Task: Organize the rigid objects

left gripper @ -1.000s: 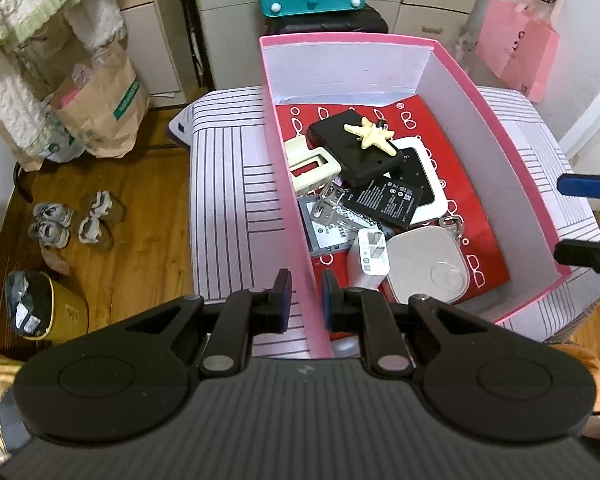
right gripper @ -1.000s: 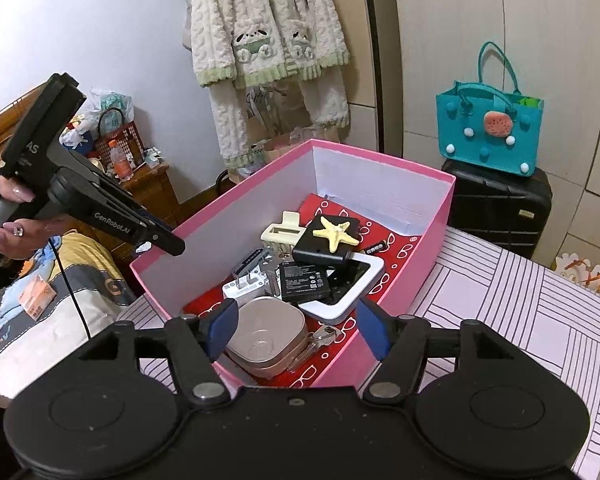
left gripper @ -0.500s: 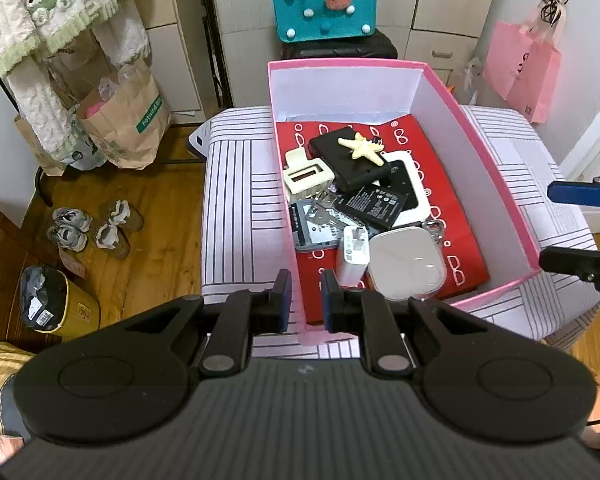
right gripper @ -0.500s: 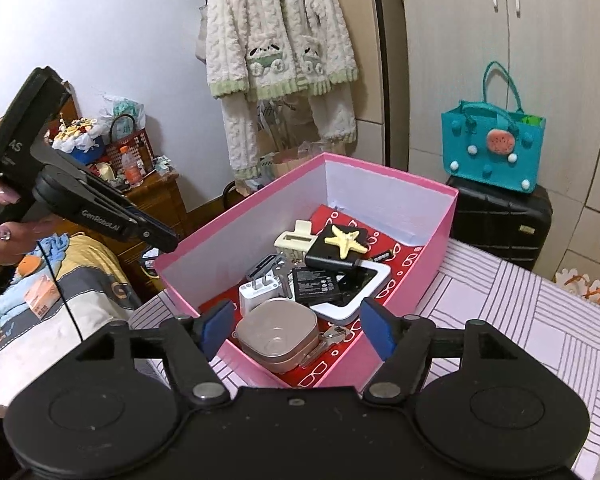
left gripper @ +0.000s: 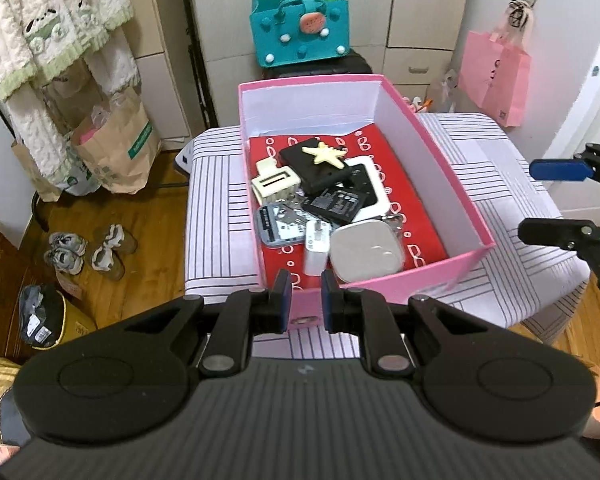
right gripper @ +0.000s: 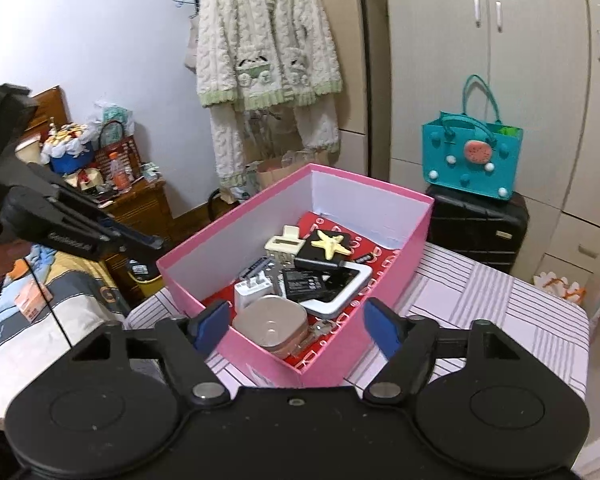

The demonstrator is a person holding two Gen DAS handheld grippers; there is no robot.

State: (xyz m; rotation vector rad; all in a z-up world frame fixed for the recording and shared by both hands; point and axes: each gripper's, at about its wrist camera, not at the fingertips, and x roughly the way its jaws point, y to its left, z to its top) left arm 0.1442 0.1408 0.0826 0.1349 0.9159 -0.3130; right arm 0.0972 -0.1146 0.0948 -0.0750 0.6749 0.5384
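A pink box [left gripper: 428, 276] [right gripper: 204, 252] stands on a striped table [left gripper: 216, 216] [right gripper: 512, 316]. Inside on a red liner lie a yellow starfish [left gripper: 324, 153] [right gripper: 331, 242] on a black case, a cream hair clip [left gripper: 274, 180], a black battery [left gripper: 336, 204], a white charger [left gripper: 315, 246], a grey square dish [left gripper: 366, 250] [right gripper: 270, 326] and a white-framed device [right gripper: 342, 294]. My left gripper [left gripper: 302, 306] is nearly shut and empty, held back from the box's near wall. My right gripper [right gripper: 296, 326] is open and empty at the box's corner; it also shows at the right of the left wrist view [left gripper: 556, 200].
A teal bag [left gripper: 300, 34] sits on a black suitcase [right gripper: 476, 228] behind the table. A pink paper bag [left gripper: 496, 80] hangs at the right. Shoes [left gripper: 88, 248], paper bags and a yellow bin [left gripper: 44, 320] stand on the wooden floor left. A cluttered nightstand [right gripper: 132, 200] stands by the bed.
Both grippers have pulled back and up from the box, so the box looks smaller. The jaws keep the same openings. The box's contents have not moved.
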